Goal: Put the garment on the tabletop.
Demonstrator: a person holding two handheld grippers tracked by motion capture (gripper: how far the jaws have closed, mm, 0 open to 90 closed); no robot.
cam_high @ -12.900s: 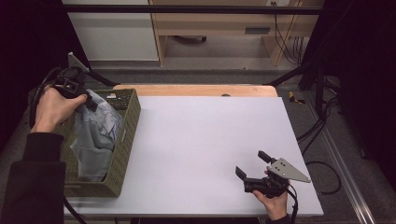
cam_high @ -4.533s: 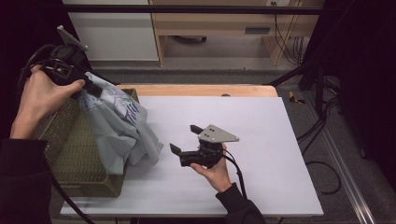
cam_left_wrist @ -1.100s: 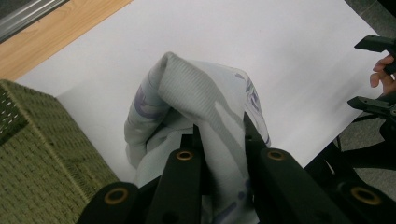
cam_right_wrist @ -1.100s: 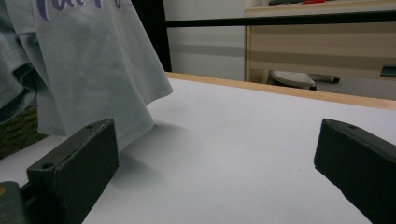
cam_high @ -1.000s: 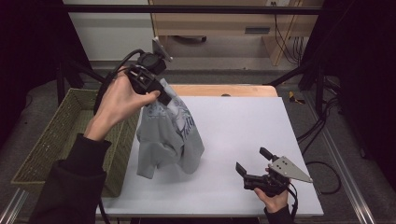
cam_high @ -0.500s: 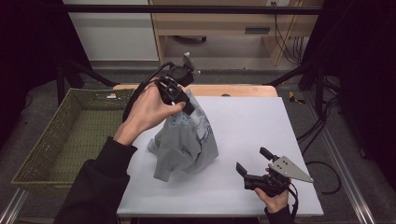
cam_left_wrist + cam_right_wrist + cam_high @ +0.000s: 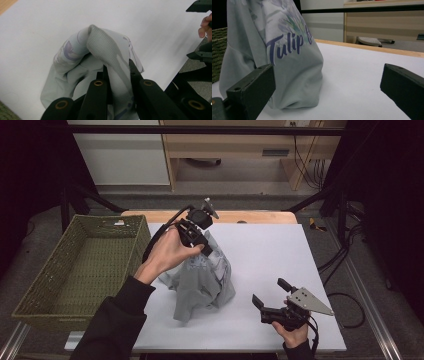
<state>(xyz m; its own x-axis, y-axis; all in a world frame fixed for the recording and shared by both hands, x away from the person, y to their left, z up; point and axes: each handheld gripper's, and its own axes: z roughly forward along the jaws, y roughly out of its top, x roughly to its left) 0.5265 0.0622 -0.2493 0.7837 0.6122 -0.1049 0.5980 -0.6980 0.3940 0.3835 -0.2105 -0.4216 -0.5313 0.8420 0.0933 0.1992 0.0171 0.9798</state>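
Nearest us, our right gripper rests low on the white tabletop with its two black jaws standing wide apart and nothing between them; ahead of those jaws and a little to their left, seen in the right gripper view, the pale grey-green cotton T-shirt with a purple "Tulip" print already has its lower folds slumped onto the table. Farther out, our left gripper is clamped tight on a bunched ridge of that shirt, the cloth pinched between its jaws and the rest hanging below and spilling forward of them. We judge the step in hand to be laying the garment out flat, so we should lower the left gripper gently and draw it sideways as it comes down, letting the fabric unroll rather than pile up. We would keep the pinch firm until most of the cloth lies on the table, then bring the open right gripper in to take a free edge. The green woven basket sits well off beyond the left hand's side.
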